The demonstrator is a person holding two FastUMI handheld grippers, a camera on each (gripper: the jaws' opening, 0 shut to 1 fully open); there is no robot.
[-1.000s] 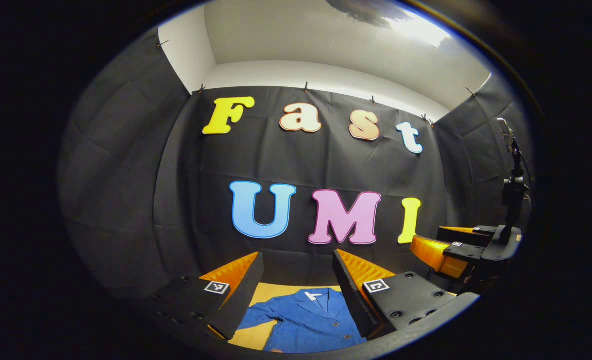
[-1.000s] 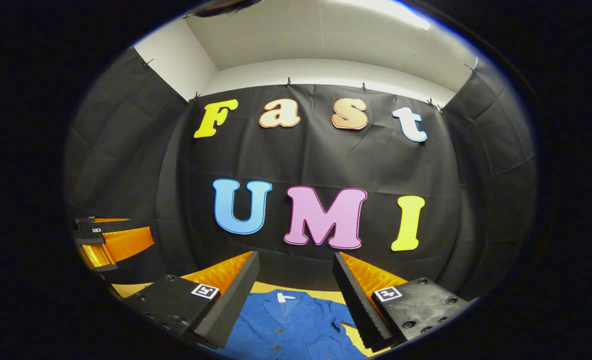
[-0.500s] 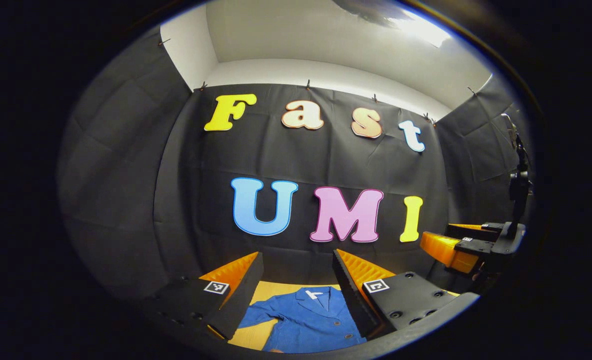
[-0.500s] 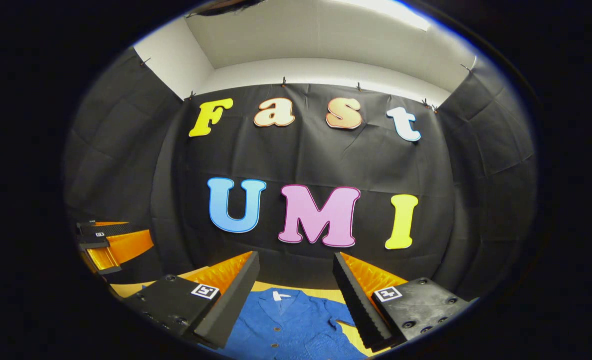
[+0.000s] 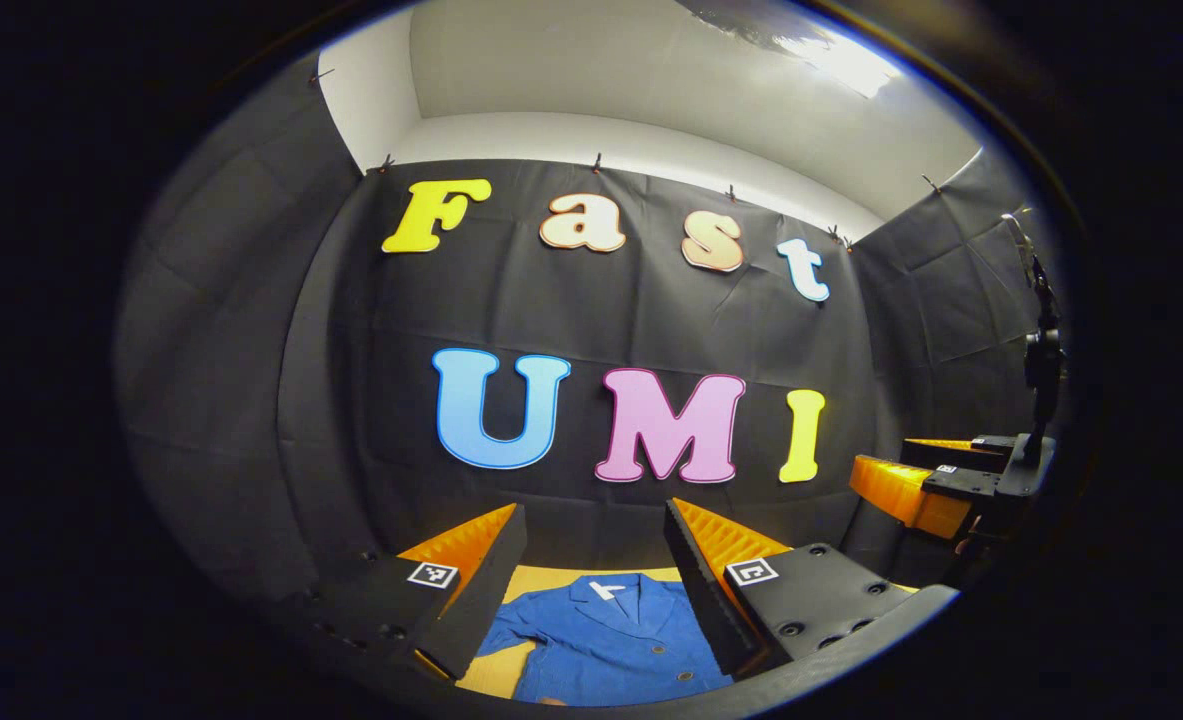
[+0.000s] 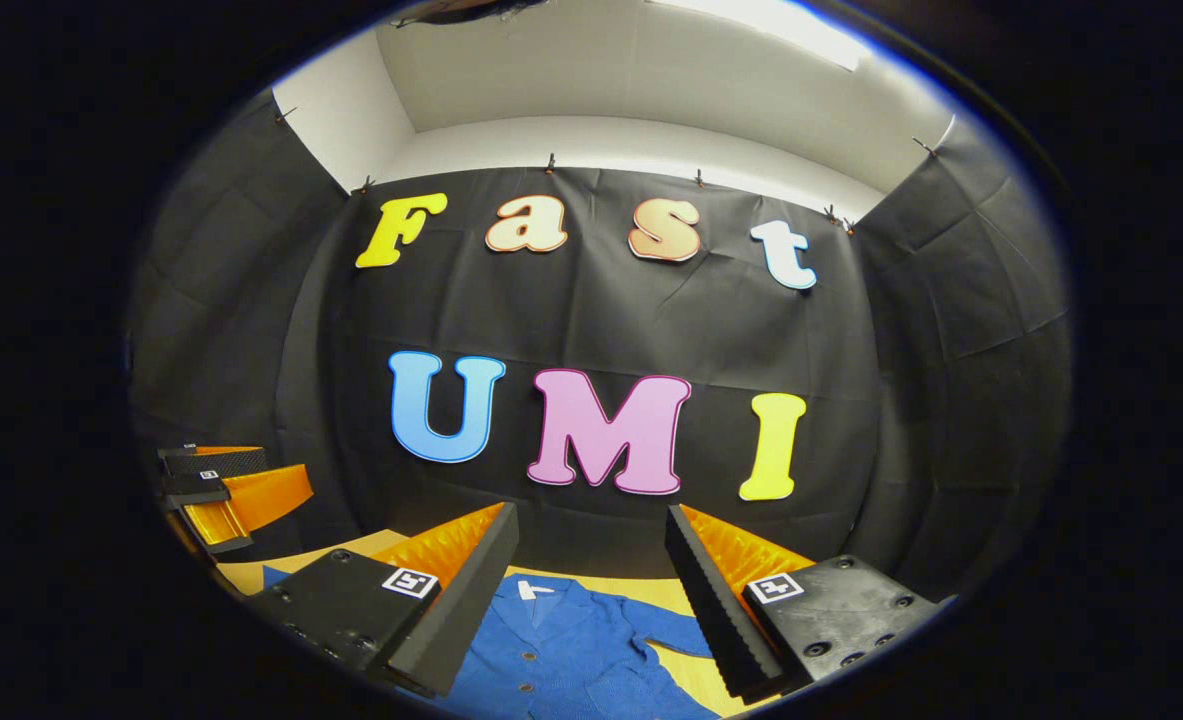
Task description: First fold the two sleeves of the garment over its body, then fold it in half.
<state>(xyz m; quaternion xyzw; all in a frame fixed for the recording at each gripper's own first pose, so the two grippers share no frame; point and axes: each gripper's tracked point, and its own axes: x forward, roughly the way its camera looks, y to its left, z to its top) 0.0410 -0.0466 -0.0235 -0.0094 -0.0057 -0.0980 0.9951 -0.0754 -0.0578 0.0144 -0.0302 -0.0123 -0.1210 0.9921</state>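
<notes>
Blue garment (image 5: 611, 635) flat on table (image 5: 541, 580), collar toward far wall; both grippers (image 5: 594, 545) (image 6: 591, 545) spread, empty.

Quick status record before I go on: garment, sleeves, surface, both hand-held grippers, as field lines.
garment: blue buttoned jacket, lying flat, collar toward the wall
sleeves: spread out to the sides, neither folded over the body yet
surface: yellow tabletop
left hand-held gripper: open, above the jacket, holding nothing
right hand-held gripper: open, above the jacket, holding nothing
task stage: no fold made so far
</notes>
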